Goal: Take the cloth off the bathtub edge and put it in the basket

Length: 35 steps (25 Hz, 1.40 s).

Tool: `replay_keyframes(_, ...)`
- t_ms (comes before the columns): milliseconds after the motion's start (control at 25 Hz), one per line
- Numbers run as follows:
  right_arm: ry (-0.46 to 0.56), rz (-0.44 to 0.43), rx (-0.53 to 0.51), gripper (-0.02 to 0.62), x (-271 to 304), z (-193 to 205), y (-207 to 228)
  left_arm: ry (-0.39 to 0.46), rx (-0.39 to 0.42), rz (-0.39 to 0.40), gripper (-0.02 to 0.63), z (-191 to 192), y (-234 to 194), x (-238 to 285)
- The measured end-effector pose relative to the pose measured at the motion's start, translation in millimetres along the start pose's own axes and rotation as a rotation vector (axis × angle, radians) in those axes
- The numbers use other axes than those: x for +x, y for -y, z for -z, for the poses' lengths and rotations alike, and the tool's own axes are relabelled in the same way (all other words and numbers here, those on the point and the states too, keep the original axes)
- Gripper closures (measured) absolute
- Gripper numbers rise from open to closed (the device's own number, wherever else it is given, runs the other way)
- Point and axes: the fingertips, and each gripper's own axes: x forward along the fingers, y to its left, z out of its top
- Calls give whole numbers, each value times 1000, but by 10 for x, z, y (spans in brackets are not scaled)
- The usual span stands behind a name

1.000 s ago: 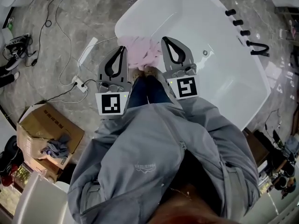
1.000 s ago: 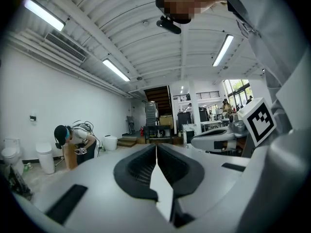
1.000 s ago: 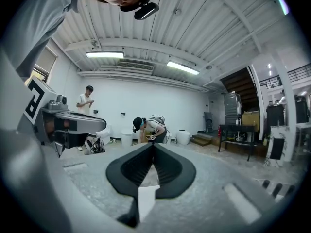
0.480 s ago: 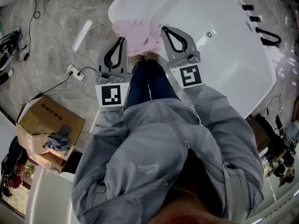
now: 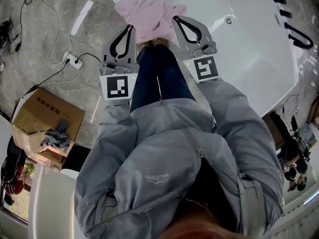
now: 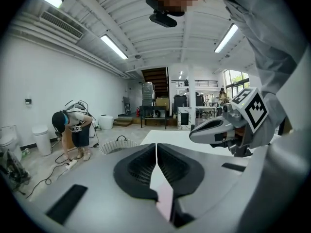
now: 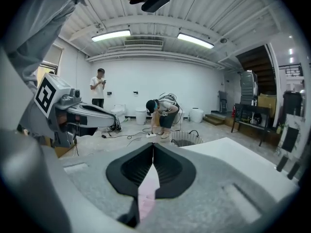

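A crumpled pink cloth (image 5: 144, 15) lies over the near rim of the white bathtub (image 5: 239, 44), at the top of the head view. My left gripper (image 5: 131, 28) is shut and empty, its tip at the cloth's lower left edge. Just right of the cloth, my right gripper (image 5: 175, 19) is shut too, with nothing in it. In the left gripper view the jaws (image 6: 156, 147) meet, with pink cloth (image 6: 164, 198) showing below them; likewise in the right gripper view (image 7: 153, 147). A white ribbed basket (image 6: 115, 144) (image 7: 187, 138) stands on the floor beyond the tub's end.
A cardboard box (image 5: 30, 118) holding a grey rag sits on the floor at left. A power strip (image 5: 70, 59) and cables lie on the marble floor. Black tub fittings (image 5: 299, 34) are at the far right. One person (image 7: 163, 113) bends near the basket; another (image 7: 98, 89) stands further back.
The cloth and tub rim have slid towards the top of the head view and the box has moved up. Both grippers stay shut and keep flanking the cloth.
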Motion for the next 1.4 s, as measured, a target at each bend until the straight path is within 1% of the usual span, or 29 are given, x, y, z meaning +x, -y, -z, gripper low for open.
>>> replay_keyframes(120,-31,-7,17,591,51,215,-32,-26,13,14,594,203,24,41)
replay_keyframes(320,-61,-8,28,591,126,472,-69,-41,-14,22,594,484,30,114)
replay_keyframes(520,-79,-34,22,591,201,660,-93,-73,-31,49,594,706,69,209)
replay_keyframes(600,-96,-45,36,591,234,757,-102,-79,-30,59,594,788,68,244)
replay_keyframes(720,-122,-68,69,591,291,896,-131,-111,-38,61,592,973,47,285)
replay_keyframes(880,-173,-66,99,581,350,1116,-159,-176,-42,71,592,1272,44,336)
replay_keyframes(1040,-221,-83,153,564,394,1293,-204,-228,-75,95,589,1456,60,363)
replay_keyframes(1080,-234,-89,159,548,400,1329,-220,-238,-86,105,566,1491,71,371)
replay_keyframes(1120,-247,-99,166,519,405,1364,-243,-249,-98,116,475,1526,83,380)
replay_keyframes(1160,-262,-113,173,485,412,1401,-269,-262,-108,124,409,1558,89,388)
replay_keyframes(1240,-296,-145,178,360,431,1483,-321,-285,-115,136,376,1617,93,407)
replay_keyframes(1320,-333,-170,164,281,443,1567,-366,-306,-106,152,331,1669,103,425)
replay_keyframes(1400,-368,-194,148,181,442,1658,-411,-317,-95,175,294,1713,125,438)
